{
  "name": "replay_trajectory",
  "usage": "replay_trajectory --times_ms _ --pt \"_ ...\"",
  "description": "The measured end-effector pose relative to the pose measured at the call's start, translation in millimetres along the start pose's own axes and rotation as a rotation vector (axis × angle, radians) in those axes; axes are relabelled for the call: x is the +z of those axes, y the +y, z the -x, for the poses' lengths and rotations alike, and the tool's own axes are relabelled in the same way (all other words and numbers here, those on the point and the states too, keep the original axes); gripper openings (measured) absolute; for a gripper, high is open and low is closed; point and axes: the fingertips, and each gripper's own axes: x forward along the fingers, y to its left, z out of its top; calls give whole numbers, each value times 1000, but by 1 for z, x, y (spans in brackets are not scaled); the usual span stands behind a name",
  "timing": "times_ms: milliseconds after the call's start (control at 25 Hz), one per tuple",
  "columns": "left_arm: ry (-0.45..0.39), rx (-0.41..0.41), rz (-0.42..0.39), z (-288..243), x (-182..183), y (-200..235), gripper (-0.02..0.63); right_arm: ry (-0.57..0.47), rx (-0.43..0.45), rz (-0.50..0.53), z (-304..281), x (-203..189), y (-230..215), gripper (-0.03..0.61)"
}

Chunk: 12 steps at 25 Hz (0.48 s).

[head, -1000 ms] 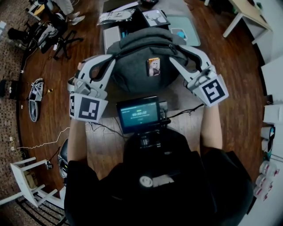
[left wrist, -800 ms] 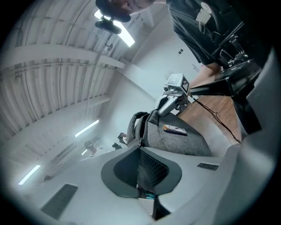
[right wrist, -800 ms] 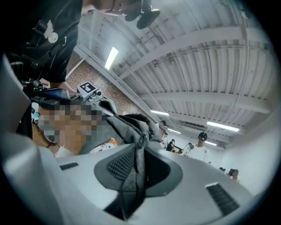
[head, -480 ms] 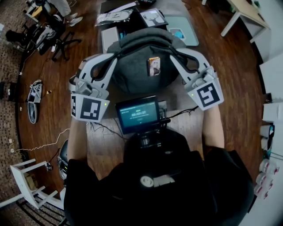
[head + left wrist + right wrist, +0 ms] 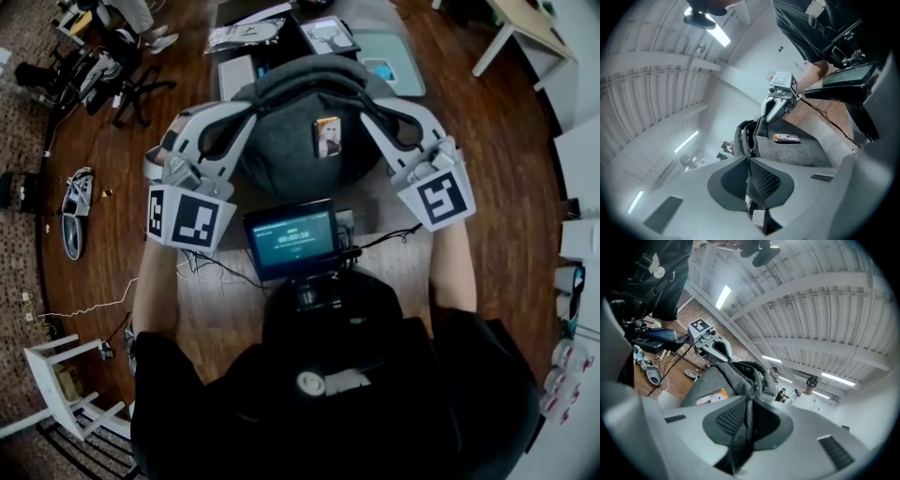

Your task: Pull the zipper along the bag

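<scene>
Right gripper [image 5: 749, 399] jaws had just closed since the earlier frame and were clamped on the dark zipper pull strap [image 5: 742, 437]. Left gripper [image 5: 749, 159] had rolled slightly. Grey bag [image 5: 281, 150] lay on the table [image 5: 380, 202], beyond the screen [image 5: 292, 239], between both grippers. Left jaws were together at the bag's left zipper end.

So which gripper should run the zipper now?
Right. The right gripper has just closed its fingers on the grey zipper pull strap of the backpack; the left gripper is shut at the backpack's other side, seemingly bracing it.
</scene>
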Motion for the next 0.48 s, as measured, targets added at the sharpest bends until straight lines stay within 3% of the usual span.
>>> replay_trajectory --times_ms 200,320,480 --pt "19 28 -38 -7 2 -4 9 15 -6 -7 -7 -4 2 46" --pt "40 29 23 -9 -5 -2 9 22 -25 -90 0 -7 -6 66" --pt "36 52 62 -4 -14 -3 8 13 -47 -91 17 11 -10 98"
